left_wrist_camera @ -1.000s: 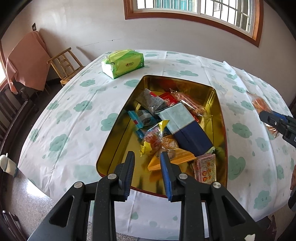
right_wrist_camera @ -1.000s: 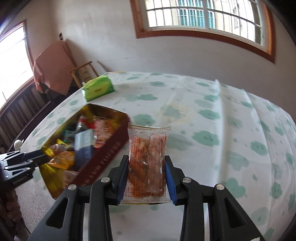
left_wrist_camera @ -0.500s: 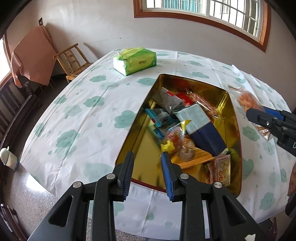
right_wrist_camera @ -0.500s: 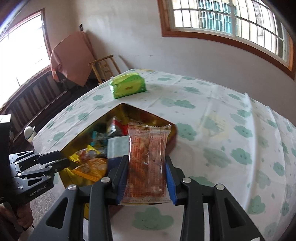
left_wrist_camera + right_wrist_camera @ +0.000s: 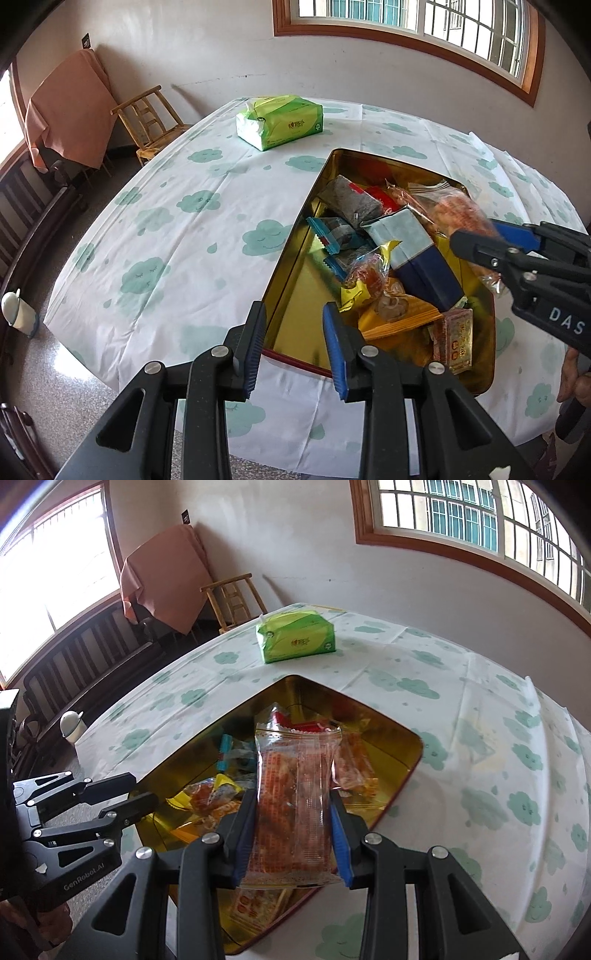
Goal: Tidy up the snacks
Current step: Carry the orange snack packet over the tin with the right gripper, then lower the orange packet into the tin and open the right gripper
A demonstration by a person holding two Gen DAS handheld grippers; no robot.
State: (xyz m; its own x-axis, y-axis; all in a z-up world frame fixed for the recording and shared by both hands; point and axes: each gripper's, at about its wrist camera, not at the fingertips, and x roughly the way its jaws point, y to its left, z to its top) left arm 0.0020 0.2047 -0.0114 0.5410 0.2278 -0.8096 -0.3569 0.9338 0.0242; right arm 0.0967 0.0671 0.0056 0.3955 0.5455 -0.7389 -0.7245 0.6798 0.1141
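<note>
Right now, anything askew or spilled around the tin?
Nothing spilled. Snacks lie jumbled in the gold tin. The right gripper holds an orange snack packet above it. The tissue pack sits apart.

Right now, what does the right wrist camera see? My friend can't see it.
The right tongs grip a clear orange snack packet over a gold tin full of snacks. A green tissue pack sits behind on the cloud-print tablecloth.

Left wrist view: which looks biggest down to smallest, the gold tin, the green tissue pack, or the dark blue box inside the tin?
1. Gold tin
2. Green tissue pack, though it sits farther away, which shrinks it
3. Dark blue box, looking close to the pack's size
</note>
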